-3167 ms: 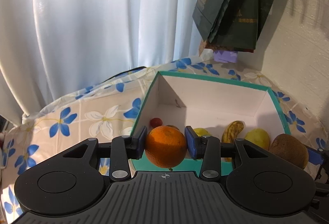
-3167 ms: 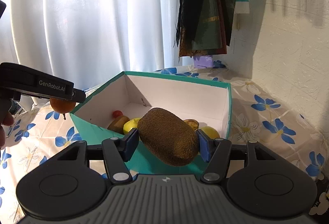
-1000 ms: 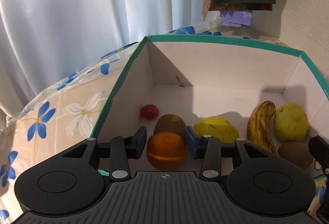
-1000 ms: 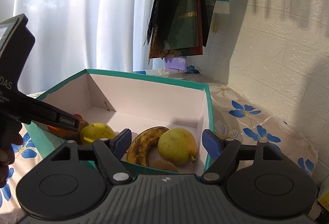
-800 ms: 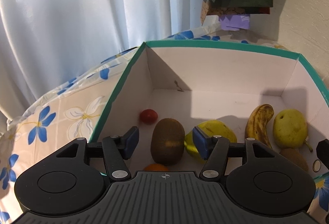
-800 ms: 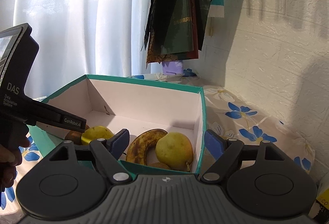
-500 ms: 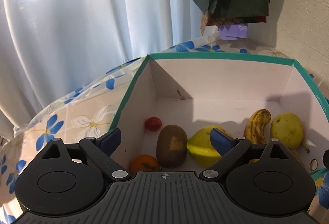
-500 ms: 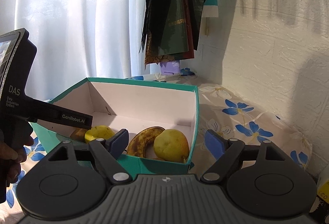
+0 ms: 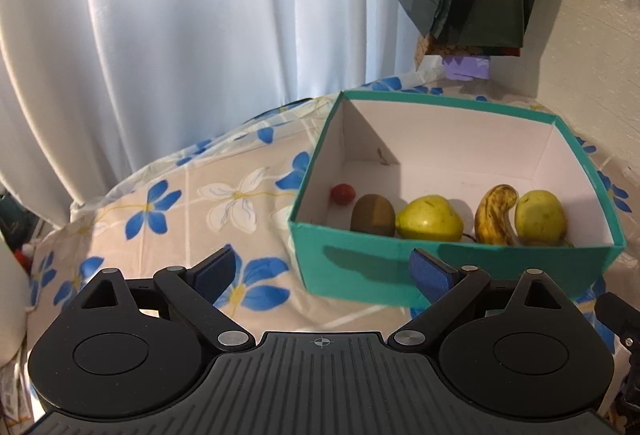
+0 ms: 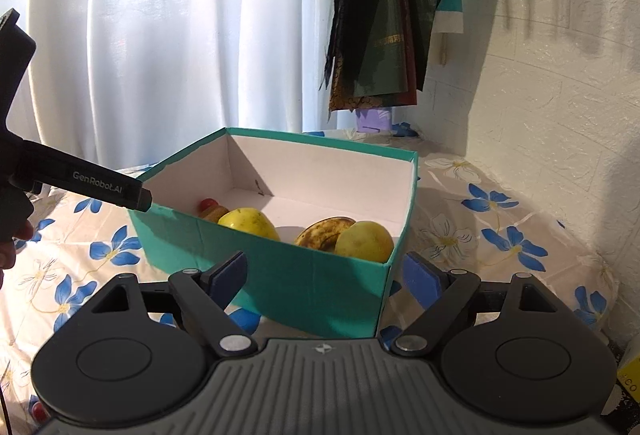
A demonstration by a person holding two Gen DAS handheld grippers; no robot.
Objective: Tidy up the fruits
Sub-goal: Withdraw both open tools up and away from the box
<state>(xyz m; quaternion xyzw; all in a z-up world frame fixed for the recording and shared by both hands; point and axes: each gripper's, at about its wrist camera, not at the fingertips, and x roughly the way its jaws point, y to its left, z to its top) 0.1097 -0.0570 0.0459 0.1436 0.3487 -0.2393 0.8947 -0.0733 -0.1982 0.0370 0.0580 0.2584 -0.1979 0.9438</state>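
Fruit lies in teal box; none visible outside. Left gripper and right gripper spread, empty; right jaws just widening.

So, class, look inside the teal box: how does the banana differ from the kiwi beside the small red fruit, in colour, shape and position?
The banana is yellow with heavy brown blotches; the kiwi is plain dull brown. The banana is long and curved; the kiwi is a short oval. The banana lies toward the right, touching a yellow-green pear; the kiwi sits toward the left, near the small red fruit. Both rest inside the teal box, by its near wall.
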